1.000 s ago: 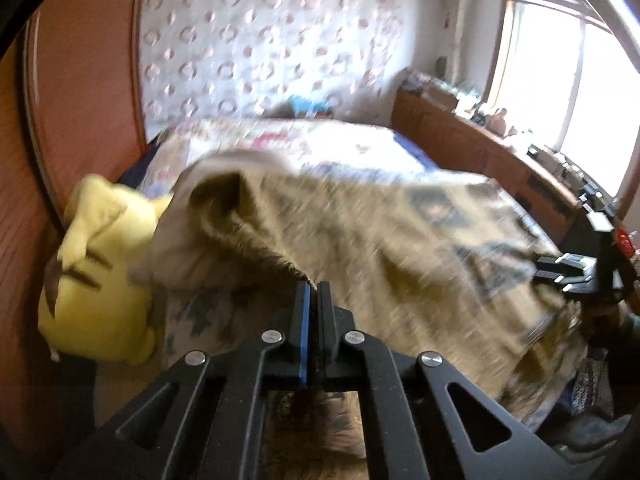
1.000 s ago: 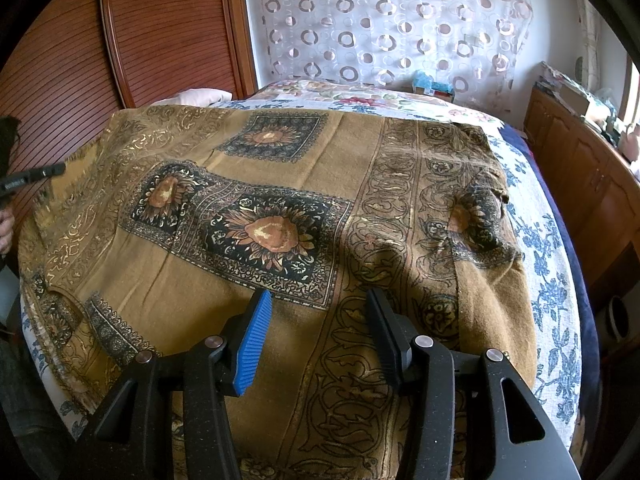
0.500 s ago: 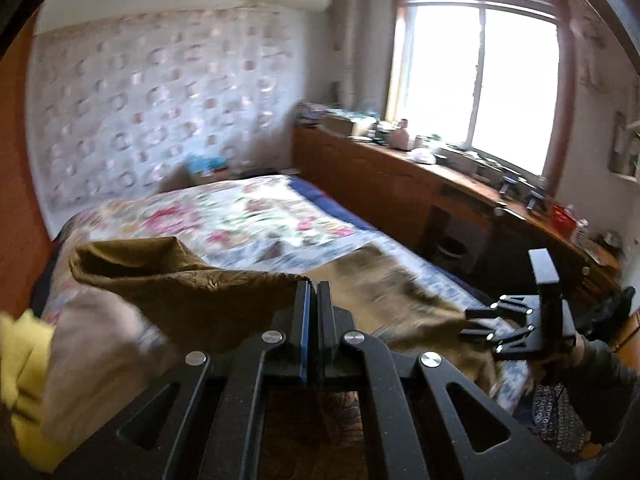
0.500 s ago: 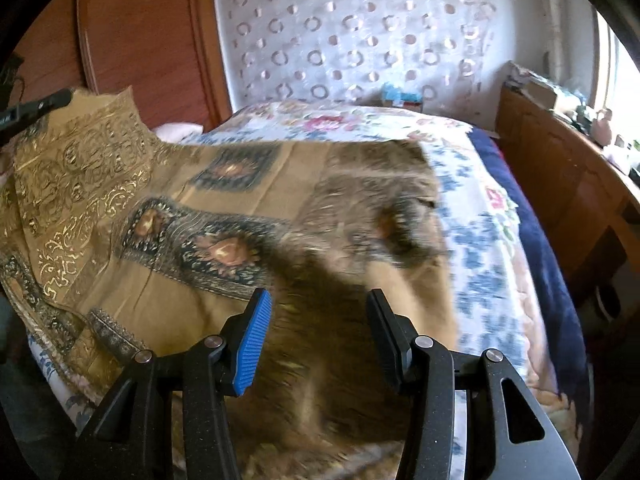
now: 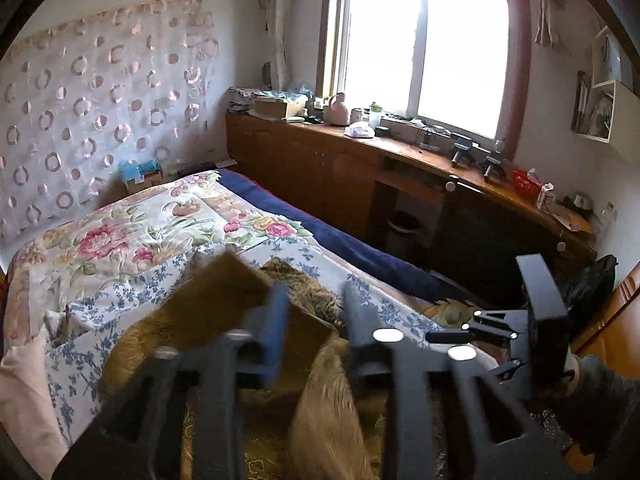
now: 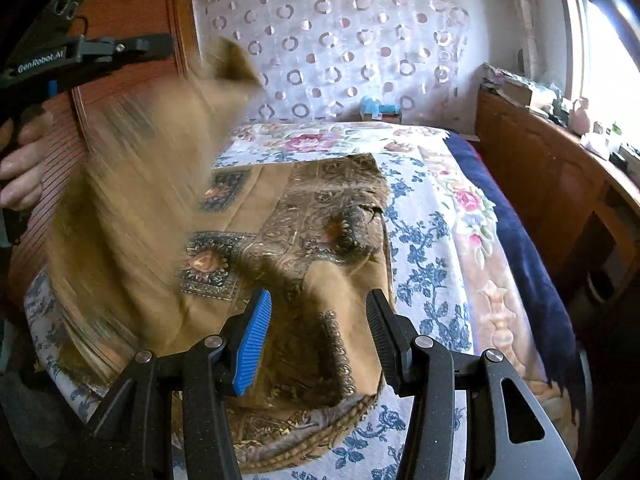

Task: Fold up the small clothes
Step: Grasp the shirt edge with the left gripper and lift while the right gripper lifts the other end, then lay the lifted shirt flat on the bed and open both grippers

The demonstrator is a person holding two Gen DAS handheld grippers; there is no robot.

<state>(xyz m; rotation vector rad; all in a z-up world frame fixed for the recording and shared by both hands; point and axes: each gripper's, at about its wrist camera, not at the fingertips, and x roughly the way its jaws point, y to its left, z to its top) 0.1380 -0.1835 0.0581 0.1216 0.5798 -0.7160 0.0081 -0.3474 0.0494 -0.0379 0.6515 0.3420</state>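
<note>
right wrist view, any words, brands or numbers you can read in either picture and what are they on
"GenRobot.AI" in white letters on the black body of the left hand-held gripper, seen at the upper left of the right wrist view.
The red-and-white carton and the other things on the wooden counter by the window carry print too small to read.
Nothing else readable.

- The left gripper (image 5: 314,320) is motion-blurred in its own wrist view; its jaws look parted, with a clear gap between the fingers.
- The right gripper (image 6: 318,336) has its jaws spread wide, nothing between the pads.
- Bare fingers (image 6: 22,160) wrap the left gripper's handle.
</note>
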